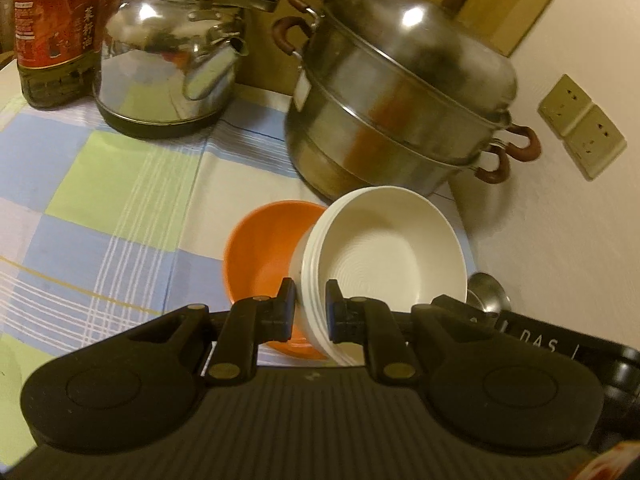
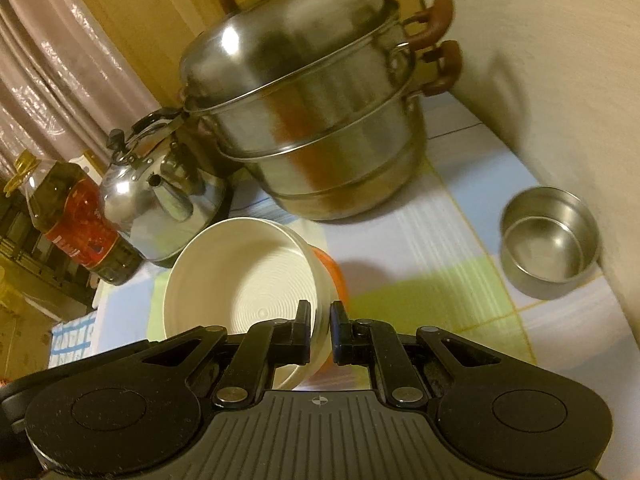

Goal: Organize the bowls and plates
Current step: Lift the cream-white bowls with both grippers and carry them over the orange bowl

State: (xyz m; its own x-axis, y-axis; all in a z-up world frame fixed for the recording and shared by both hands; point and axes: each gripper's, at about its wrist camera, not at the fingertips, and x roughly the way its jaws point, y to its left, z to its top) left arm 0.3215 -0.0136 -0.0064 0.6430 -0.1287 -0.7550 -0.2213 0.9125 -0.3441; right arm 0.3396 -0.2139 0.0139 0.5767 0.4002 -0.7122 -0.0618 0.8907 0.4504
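Note:
A white ribbed bowl is held tilted, partly over an orange bowl that rests on the checked tablecloth. My left gripper is shut on the white bowl's near rim, one finger inside and one outside. In the right wrist view my right gripper is shut on the rim of the same white bowl. The orange bowl shows only as a sliver behind it. The right gripper's body shows at the right edge of the left wrist view.
A large steel steamer pot stands at the back by the wall, a steel kettle and an oil bottle to its left. A small steel bowl sits by the wall on the right. Wall sockets are on the right wall.

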